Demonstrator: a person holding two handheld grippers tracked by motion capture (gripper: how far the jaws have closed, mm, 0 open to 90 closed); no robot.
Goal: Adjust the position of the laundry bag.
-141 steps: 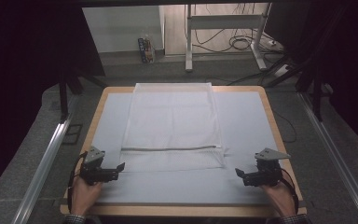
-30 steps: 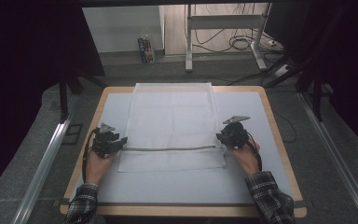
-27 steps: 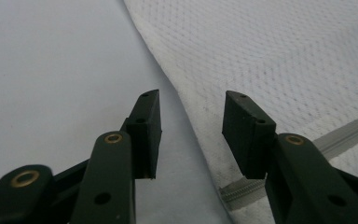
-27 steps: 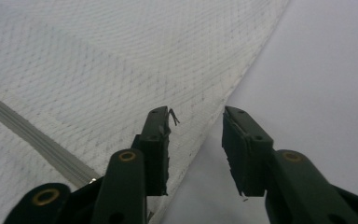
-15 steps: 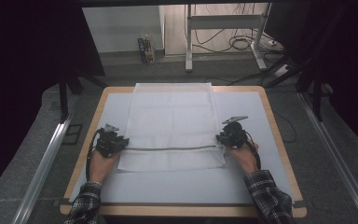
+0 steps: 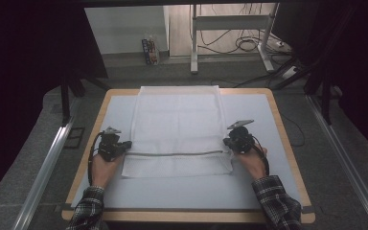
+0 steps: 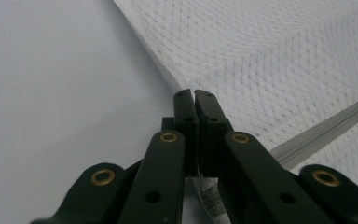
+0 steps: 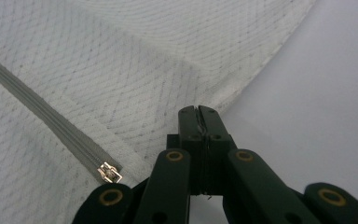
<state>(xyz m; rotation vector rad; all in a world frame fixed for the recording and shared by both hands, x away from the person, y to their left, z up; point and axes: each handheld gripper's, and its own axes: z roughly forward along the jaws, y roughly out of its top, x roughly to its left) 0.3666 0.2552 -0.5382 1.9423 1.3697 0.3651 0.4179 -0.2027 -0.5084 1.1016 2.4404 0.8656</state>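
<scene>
We have the left tongs (image 6: 124, 144) and right tongs (image 6: 227, 142) just closed, pinching opposite side edges of the mesh bag (image 6: 177, 124) lying flat on the table (image 6: 254, 187). Gripping is done; folding remains.

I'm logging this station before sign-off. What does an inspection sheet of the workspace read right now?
Surface: pale mat on a wood-edged table, flat.
Job's things: white mesh laundry bag lying flat, far end over the table's far edge; grey zipper across it, metal pull at the right end.
Clutter: nothing seen.
Grippers: left gripper shut on the bag's left edge; right gripper shut on its right edge; both have just been closing.
Cables: one loops from each gripper by the wrist; more lie on the floor beyond.
Surroundings: metal stand legs, dark screens at both sides, rails along the table.
</scene>
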